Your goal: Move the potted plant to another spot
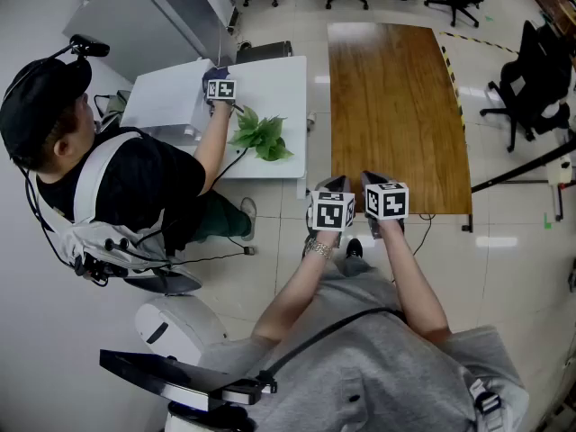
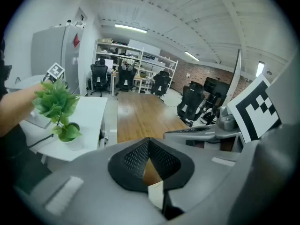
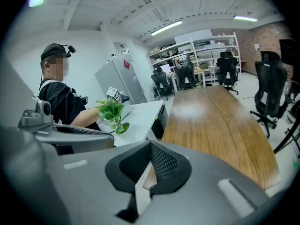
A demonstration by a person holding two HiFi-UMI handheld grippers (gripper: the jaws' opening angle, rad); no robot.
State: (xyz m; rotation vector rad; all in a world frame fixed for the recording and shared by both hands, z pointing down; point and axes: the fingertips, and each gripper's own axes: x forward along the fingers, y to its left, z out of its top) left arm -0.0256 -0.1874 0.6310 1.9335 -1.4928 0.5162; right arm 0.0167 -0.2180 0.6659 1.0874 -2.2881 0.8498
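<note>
A: Big stuff first?
B: Wooden desk (image 1: 396, 106) ahead, white desk (image 1: 283, 84) left of it, person (image 1: 99, 178) in black beside that.
A: Plant?
B: Potted plant (image 1: 261, 135) sits on the white desk, that person's claw (image 1: 220, 88) at its leaves.
A: Ours?
B: Left claw (image 1: 335, 185), right claw (image 1: 372, 180): both pinched closed, empty, side by side at the wooden desk's near end.

Long wooden table (image 1: 396, 106) edge to edge with white table (image 1: 279, 75). Person in black cap (image 1: 45, 106) at white table's left edge. Black office chair (image 1: 531, 84) off wooden table's right edge. Grey cabinet (image 1: 153, 16) near white table's far-left corner.
</note>
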